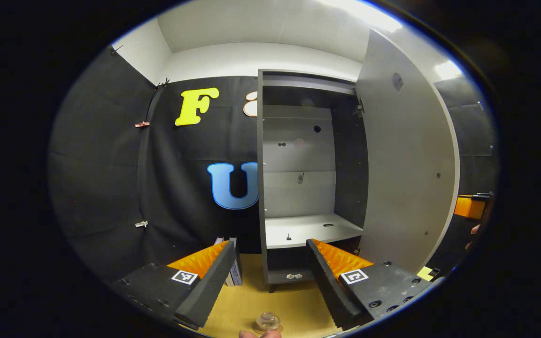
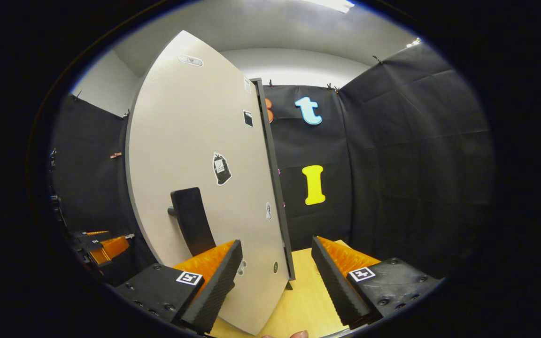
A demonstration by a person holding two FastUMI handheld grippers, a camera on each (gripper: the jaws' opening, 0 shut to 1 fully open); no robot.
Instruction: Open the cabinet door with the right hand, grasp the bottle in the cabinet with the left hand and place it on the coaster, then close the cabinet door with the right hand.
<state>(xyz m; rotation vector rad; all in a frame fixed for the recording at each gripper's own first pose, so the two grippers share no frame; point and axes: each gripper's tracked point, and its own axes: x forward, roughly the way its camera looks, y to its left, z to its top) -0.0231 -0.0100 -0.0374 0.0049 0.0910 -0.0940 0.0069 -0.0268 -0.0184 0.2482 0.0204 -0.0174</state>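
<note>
The grey cabinet [image 1: 298, 230] stands with its door [image 1: 406, 178] swung wide to the right, and its shelf is bare. My left gripper [image 1: 269, 242] is open in front of it, nothing between its fingers. Low between those fingers a clear bottle [image 1: 268, 321] stands on the wooden table, seen from above, on what looks like a round coaster. In the right gripper view the door's outer face [image 2: 195, 141] is close ahead, its black handle [image 2: 190, 220] just above my left finger. My right gripper [image 2: 276, 240] is open and holds nothing.
Some books [image 1: 235, 270] stand upright against the cabinet's left side. The wooden table top [image 2: 303, 300] runs under the door's lower edge. The other gripper and a hand [image 1: 473, 209] are beyond the door's edge. A fingertip [image 1: 261, 334] touches near the bottle.
</note>
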